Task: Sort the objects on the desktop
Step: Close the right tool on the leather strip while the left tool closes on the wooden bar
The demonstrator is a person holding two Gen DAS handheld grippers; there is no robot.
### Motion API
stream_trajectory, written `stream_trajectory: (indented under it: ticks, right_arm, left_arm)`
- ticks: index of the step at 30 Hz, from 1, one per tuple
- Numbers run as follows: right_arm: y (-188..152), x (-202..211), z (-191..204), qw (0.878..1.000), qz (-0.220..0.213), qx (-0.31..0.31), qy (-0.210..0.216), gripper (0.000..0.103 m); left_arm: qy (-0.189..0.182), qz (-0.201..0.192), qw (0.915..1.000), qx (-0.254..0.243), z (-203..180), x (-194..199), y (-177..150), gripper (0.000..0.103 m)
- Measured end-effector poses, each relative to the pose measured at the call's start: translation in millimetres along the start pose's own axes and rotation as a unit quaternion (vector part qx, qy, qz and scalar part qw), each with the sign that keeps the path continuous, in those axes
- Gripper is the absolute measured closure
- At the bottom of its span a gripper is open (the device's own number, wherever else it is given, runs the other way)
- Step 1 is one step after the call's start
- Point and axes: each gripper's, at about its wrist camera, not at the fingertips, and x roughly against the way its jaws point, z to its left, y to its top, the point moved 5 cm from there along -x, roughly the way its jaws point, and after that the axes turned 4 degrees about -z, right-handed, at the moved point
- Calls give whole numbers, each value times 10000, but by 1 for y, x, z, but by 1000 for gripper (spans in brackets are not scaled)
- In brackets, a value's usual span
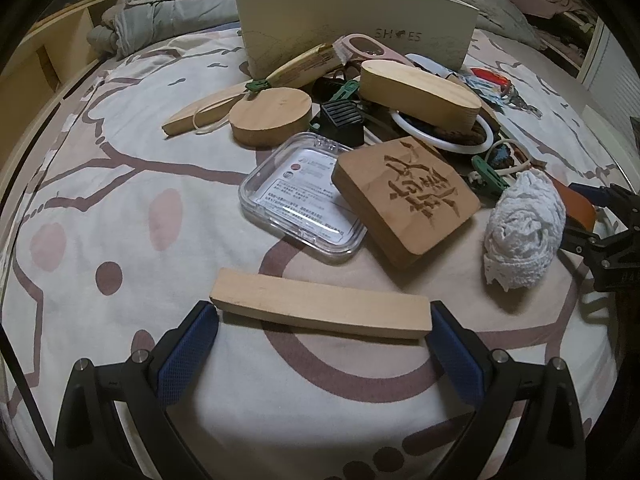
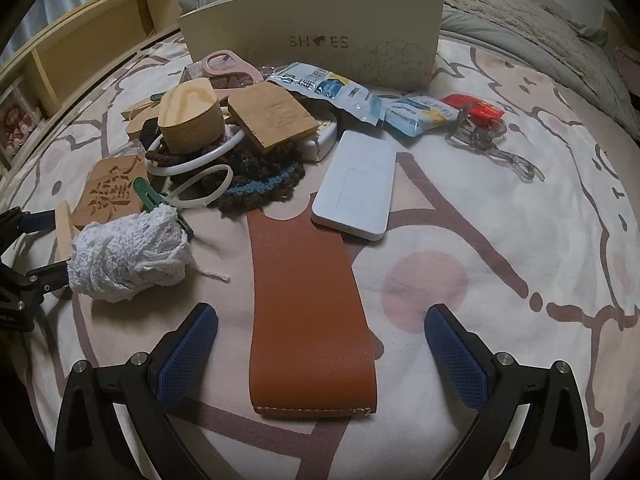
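A pale wooden bar (image 1: 320, 312) spans my left gripper (image 1: 324, 328); both blue pads meet its ends, so the gripper is shut on it. A brown leather case (image 2: 308, 308) lies flat on the bedspread between the wide open fingers of my right gripper (image 2: 322, 332), with a gap on each side. A ball of white yarn (image 2: 128, 260) sits just left of the case, between the two grippers. The pile behind holds a carved wooden block (image 1: 408, 200), a clear plastic box (image 1: 296, 204), a round wooden disc (image 1: 270, 116) and a white power bank (image 2: 356, 188).
A cream shoebox (image 2: 312, 44) stands upright behind the pile. Snack packets (image 2: 344, 92), a red packet (image 2: 476, 106) and a key ring (image 2: 484, 140) lie at the right. Wooden shelves (image 2: 80, 64) run along the left, and grey bedding (image 1: 180, 8) is bunched at the back.
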Motion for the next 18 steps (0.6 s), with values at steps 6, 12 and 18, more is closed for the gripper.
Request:
stream_trajectory:
  ticks: [6,12,18]
  right_arm:
    - [2,3,-4,9996,-92,-199,-171,0]
    - [5,6,1,9998,-152,-86,-90,18]
    - [9,10,5,9997,-224,90,-64,48]
  left_arm:
    - [2,19,10000,1,0,2,0,3]
    - [11,24,10000,-18,1,2,0,4]
    - [29,6,10000,-36,0,3,1,4]
